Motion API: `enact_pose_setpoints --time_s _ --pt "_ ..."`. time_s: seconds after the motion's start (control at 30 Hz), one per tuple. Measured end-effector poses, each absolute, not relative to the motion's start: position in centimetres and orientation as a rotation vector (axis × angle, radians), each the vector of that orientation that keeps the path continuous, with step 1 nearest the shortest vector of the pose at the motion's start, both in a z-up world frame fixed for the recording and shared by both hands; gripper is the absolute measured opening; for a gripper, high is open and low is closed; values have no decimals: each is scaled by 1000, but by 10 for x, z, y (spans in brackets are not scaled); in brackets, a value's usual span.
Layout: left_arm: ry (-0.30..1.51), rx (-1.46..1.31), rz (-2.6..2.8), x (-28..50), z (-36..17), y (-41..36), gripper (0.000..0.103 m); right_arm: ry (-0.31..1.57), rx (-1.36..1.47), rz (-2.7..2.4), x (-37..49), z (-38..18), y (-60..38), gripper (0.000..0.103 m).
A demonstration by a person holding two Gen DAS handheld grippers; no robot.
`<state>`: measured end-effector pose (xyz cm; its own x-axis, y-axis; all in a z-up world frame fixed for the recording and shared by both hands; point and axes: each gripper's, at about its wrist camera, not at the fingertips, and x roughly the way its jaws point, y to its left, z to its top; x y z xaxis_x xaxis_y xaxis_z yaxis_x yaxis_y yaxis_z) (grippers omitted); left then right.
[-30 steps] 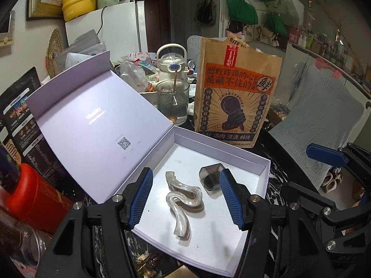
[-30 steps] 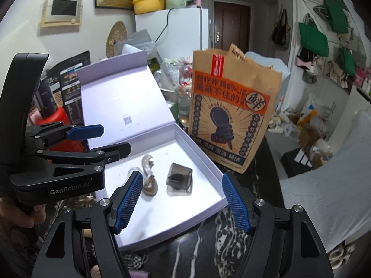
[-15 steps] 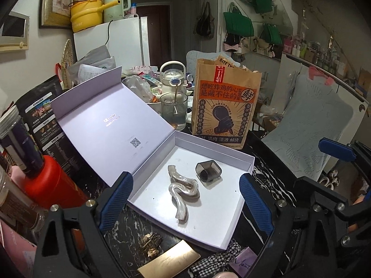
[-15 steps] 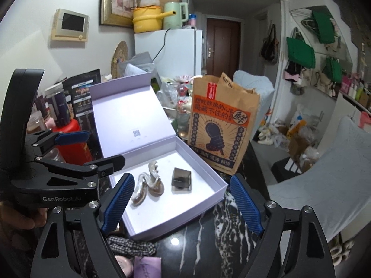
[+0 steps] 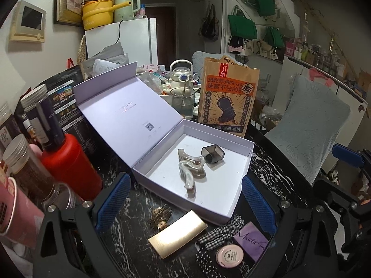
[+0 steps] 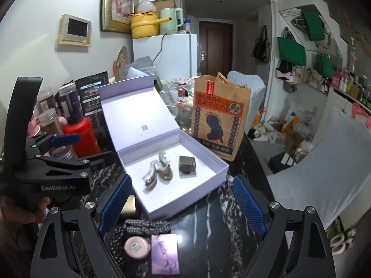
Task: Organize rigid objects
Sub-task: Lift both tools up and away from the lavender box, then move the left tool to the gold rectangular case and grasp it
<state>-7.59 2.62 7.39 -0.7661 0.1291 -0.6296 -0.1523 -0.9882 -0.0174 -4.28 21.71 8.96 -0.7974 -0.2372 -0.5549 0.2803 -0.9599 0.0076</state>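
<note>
Room: cluttered kitchen-living space, white fridge behind, black marble-veined tabletop in front.
Box: open lilac cardboard gift box with its lid standing back, on the tabletop beside a brown printed paper bag.
Contents: two wavy pearly plastic hair clips lie touching each other mid-box; a small smoky translucent square clip sits just beside them.
Loose items: a flat brushed-gold rectangular piece, a black-and-white checked fabric tie, a lilac card and a round pink compact lie outside the box at its near edge.
Left gripper: left gripper has its blue pads wide apart, nothing between them, above the loose items.
Right gripper: right gripper is opening, jaws apart and empty, over the near box corner.
Risk: reaching for the gold piece could nudge the box rim and slide the clips; its thin flat shape may slip from the pads.
Change: both grippers have drawn back from the box and spread; a second ago the left jaws were much narrower around the clips, and the loose items were out of view.
</note>
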Motion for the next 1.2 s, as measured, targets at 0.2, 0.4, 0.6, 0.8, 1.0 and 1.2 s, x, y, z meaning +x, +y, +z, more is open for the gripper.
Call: enact_pose_setpoints --time_s 0.2,0.4,0.6,0.8,1.0,1.2 --pt "57 -973 2842 -55 75 19 98 81 825 -2751 -22 85 219 90" --pt "43 -964 2846 -38 76 11 98 75 785 -2813 -5 87 220 94" --pt "20 -955 2852 -23 78 2 98 94 768 -2789 8 84 214 94" --pt "108 -942 2894 -13 76 3 98 91 757 -2753 17 76 208 95" --pt "60 -939 2898 -8 60 -4 98 22 800 -2725 18 55 210 95" --pt "-17 -958 2862 -7 37 -11 98 -10 850 -2709 16 30 214 95"
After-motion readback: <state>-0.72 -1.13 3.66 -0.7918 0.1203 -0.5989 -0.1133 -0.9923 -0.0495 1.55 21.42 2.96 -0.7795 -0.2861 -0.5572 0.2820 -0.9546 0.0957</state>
